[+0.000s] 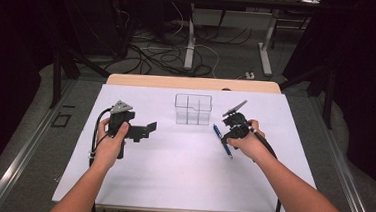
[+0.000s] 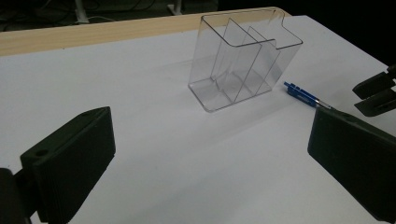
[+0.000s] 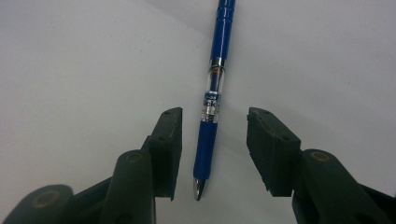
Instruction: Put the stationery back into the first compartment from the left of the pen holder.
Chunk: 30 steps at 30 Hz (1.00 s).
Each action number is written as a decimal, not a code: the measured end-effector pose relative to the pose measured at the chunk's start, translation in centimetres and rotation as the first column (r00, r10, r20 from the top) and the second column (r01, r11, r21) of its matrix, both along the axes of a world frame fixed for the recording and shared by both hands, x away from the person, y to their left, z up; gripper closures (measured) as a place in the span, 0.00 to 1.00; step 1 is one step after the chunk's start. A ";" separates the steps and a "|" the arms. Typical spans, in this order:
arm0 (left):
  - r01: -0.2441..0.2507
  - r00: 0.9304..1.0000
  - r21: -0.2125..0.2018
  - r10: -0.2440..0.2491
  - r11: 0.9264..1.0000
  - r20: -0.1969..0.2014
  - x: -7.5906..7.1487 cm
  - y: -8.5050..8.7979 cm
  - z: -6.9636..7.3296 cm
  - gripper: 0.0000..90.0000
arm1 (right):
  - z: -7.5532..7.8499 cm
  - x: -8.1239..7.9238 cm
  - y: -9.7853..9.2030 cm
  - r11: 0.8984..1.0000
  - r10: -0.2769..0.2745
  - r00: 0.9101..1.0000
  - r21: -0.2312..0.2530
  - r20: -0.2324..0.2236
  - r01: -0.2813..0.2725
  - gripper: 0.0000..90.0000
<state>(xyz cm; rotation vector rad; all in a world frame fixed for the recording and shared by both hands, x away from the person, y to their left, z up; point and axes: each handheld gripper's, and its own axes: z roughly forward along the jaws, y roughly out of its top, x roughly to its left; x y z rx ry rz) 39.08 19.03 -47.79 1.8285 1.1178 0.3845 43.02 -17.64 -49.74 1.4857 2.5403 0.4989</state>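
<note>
Straddling the blue pen [image 3: 213, 100], the right gripper [image 3: 212, 149] has its two black jaws on either side of the grip end, with daylight between each pad and the barrel, so nothing is clasped. That pen lies flat on the white table [image 1: 181, 170], its silver tip pointing back toward the gripper and its cap end pointing away. From above, the right gripper [image 1: 228, 130] sits low over the pen [image 1: 222, 141], just to the right of a clear plastic organiser [image 1: 193, 109] with upright dividers, which stands near the far middle of the table. In the left gripper view the pen [image 2: 303, 95] rests close beside the organiser [image 2: 243, 60] without touching it. Over on the other side, the left gripper [image 1: 146, 130] is held above the table with its jaws spread wide and empty, well apart from the organiser.
</note>
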 end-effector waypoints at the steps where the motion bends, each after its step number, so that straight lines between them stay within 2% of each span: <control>1: -0.004 1.000 -0.005 0.004 1.000 0.000 0.0 0.1 0.0 0.01 | -0.5 0.1 0.2 1.000 -0.005 1.000 0.023 0.021 0.004 0.64; 2: -0.003 1.000 -0.004 0.003 1.000 0.001 0.0 0.1 0.0 0.01 | 0.2 0.2 0.2 0.997 -0.009 0.998 -0.078 -0.069 0.003 0.65; 3: -0.004 1.000 -0.004 0.004 1.000 0.000 0.0 0.1 0.0 0.01 | 0.2 0.3 0.2 0.995 -0.008 0.997 -0.098 -0.080 0.001 0.66; 4: -0.004 1.000 -0.004 0.004 1.000 0.000 0.0 0.1 0.0 0.01 | 0.2 0.3 0.2 0.995 -0.008 0.997 -0.098 -0.080 0.001 0.66; 5: -0.001 1.000 -0.002 0.001 1.000 -0.004 0.0 0.1 0.0 0.01 | -0.7 0.5 0.3 0.999 -0.036 0.999 -0.035 -0.030 0.035 0.68; 12: 0.004 1.000 0.002 -0.004 1.000 -0.004 0.0 0.0 -0.1 0.01 | -1.2 0.9 0.3 0.996 -0.086 0.995 -0.031 -0.055 0.084 0.72; 14: 0.004 1.000 0.002 -0.004 1.000 -0.010 0.0 0.0 -0.1 0.01 | -1.4 1.1 0.2 0.994 -0.106 0.992 -0.013 -0.068 0.105 0.74; 16: 0.002 1.000 0.004 -0.002 1.000 -0.005 0.0 0.0 -0.2 0.01 | -1.4 1.2 0.1 0.995 -0.104 0.992 -0.017 -0.074 0.103 0.74; 17: 0.001 1.000 0.004 -0.001 1.000 -0.006 0.0 0.1 -0.2 0.01 | -1.6 1.3 0.2 0.992 -0.125 0.987 -0.014 -0.097 0.124 0.75; 21: -0.002 1.000 -0.001 0.002 1.000 -0.012 0.0 0.1 -0.3 0.01 | -2.0 1.4 0.2 0.991 -0.135 0.986 0.008 -0.102 0.137 0.77; 22: -0.002 1.000 0.000 0.002 1.000 -0.013 0.0 0.1 -0.3 0.01 | -2.1 1.5 0.3 0.986 -0.166 0.978 0.005 -0.127 0.168 0.79; 26: -0.002 1.000 0.003 0.002 1.000 -0.011 0.1 0.1 -0.3 0.01 | -2.2 1.6 0.2 0.985 -0.172 0.975 -0.002 -0.142 0.174 0.80; 28: -0.002 1.000 0.003 0.002 1.000 -0.012 0.1 0.1 -0.3 0.01 | -2.5 1.7 0.3 0.981 -0.187 0.972 0.027 -0.140 0.193 0.81; 30: -0.003 1.000 -0.001 0.003 1.000 -0.016 0.1 0.1 -0.3 0.01 | -2.5 1.7 0.3 0.981 -0.189 0.971 0.020 -0.148 0.194 0.81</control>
